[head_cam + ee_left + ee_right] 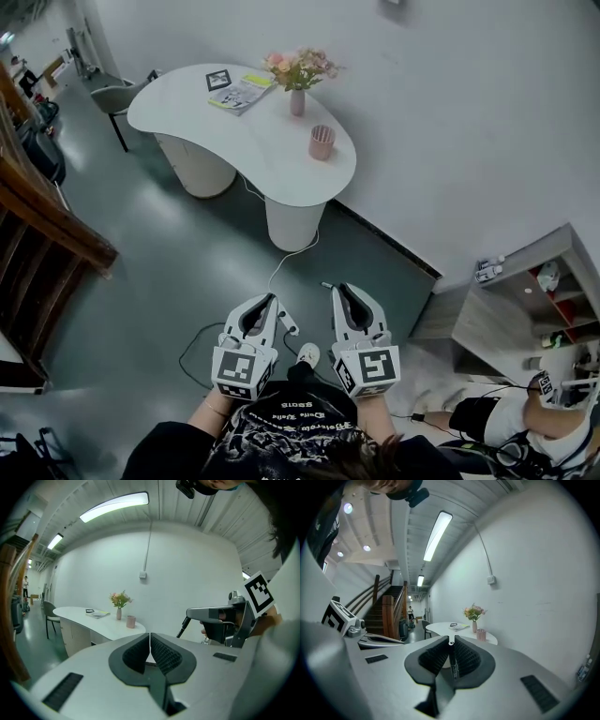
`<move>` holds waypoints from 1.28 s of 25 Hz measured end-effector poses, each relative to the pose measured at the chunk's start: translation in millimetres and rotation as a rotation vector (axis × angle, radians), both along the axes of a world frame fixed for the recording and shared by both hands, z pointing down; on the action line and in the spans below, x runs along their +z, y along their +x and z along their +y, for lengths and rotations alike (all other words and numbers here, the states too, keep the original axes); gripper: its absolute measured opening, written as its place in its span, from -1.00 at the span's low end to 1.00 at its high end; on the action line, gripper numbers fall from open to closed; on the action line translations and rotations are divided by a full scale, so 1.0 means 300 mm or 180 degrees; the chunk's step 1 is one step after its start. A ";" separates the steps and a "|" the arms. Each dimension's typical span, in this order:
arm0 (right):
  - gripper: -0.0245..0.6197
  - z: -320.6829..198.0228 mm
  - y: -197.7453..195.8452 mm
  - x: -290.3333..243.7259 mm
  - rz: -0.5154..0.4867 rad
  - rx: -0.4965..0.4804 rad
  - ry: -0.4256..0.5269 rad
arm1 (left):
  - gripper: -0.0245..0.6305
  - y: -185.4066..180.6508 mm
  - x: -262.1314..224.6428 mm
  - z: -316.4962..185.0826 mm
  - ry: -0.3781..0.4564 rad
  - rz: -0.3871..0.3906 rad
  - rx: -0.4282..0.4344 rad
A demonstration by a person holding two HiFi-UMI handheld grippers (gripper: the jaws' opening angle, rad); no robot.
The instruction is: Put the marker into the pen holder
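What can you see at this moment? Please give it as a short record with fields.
left hand-held gripper: jaws together, empty
right hand-held gripper: shut on the marker
pen holder: pink, upright on the white table
vase of flowers: on the table, beside the pen holder
magazine: flat on the table, left of the vase in the head view
position: both grippers over the grey floor, away from the table
task state: marker not yet in the pen holder

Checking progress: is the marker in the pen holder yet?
Out: the right gripper grips the marker, away from the pen holder on the table.
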State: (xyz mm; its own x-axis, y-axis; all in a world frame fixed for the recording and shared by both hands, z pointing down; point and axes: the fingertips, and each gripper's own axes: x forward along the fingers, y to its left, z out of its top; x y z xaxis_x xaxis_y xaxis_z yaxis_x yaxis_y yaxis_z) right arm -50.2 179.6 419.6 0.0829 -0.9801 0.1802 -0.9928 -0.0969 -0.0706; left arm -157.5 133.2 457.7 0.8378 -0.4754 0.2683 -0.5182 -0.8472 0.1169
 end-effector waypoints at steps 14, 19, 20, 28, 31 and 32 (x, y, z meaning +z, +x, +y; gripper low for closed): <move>-0.74 -0.027 0.275 0.072 -0.0028 -0.0209 -0.0053 | -0.84 0.333 0.000 -0.012 0.0091 0.0047 -0.0125; -0.74 -0.014 0.289 0.080 0.0012 -0.0207 -0.0064 | -0.84 0.331 0.019 -0.003 0.0031 0.0017 -0.0175; -0.74 -0.018 0.290 0.072 0.0022 -0.0211 -0.0047 | -0.85 0.329 0.022 -0.008 0.0021 0.0007 -0.0186; -0.74 -0.051 0.341 0.061 0.0053 -0.0162 0.0003 | -0.85 0.384 0.039 -0.043 -0.0010 0.0002 -0.0098; -0.74 -0.090 0.376 0.080 0.0059 -0.0148 0.0001 | -0.85 0.426 0.072 -0.082 -0.0072 -0.0001 0.0011; -0.74 -0.107 0.392 0.087 0.0069 -0.0148 -0.0006 | -0.84 0.438 0.082 -0.104 -0.0061 -0.0010 -0.0001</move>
State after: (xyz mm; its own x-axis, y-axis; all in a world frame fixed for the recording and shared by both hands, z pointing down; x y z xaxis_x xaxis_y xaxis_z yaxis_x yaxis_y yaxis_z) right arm 67.3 147.6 445.5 0.0412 -0.9827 0.1807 -0.9975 -0.0508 -0.0489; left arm -26.1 101.8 482.2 0.8369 -0.4703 0.2802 -0.5188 -0.8447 0.1315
